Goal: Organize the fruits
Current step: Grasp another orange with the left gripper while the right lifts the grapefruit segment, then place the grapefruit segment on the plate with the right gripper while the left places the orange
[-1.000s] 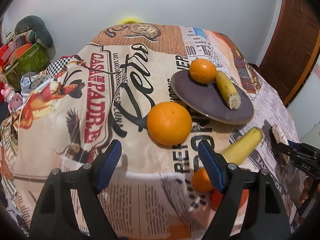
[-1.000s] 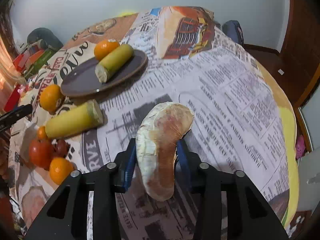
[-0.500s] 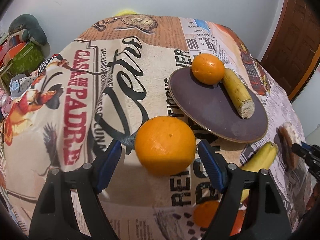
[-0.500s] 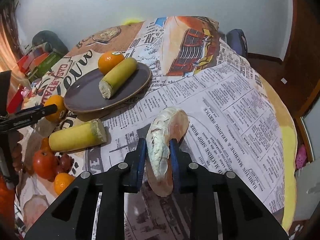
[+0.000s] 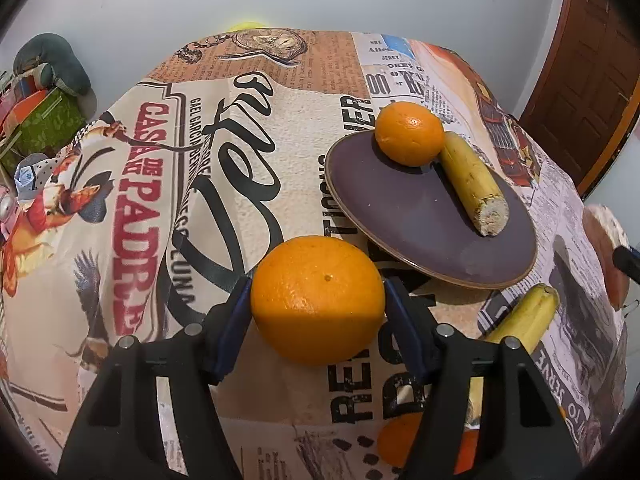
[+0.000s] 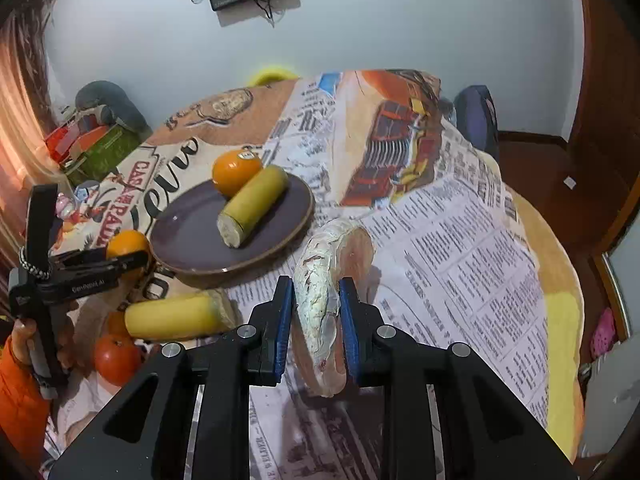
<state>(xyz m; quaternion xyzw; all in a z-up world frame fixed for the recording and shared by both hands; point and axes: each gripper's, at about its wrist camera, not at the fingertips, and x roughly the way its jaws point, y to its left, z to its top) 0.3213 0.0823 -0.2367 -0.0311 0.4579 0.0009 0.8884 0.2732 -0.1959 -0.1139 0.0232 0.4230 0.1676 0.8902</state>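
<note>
Orange [image 5: 318,300] sits between left gripper [image 5: 318,304] pads, jaws just closed in onto it; right gripper [image 6: 316,312] clenched on bread [image 6: 324,300].

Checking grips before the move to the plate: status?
Left gripper jaws just closed on orange. Right gripper shut on bread. Plate holds orange, banana; free space remains.
</note>
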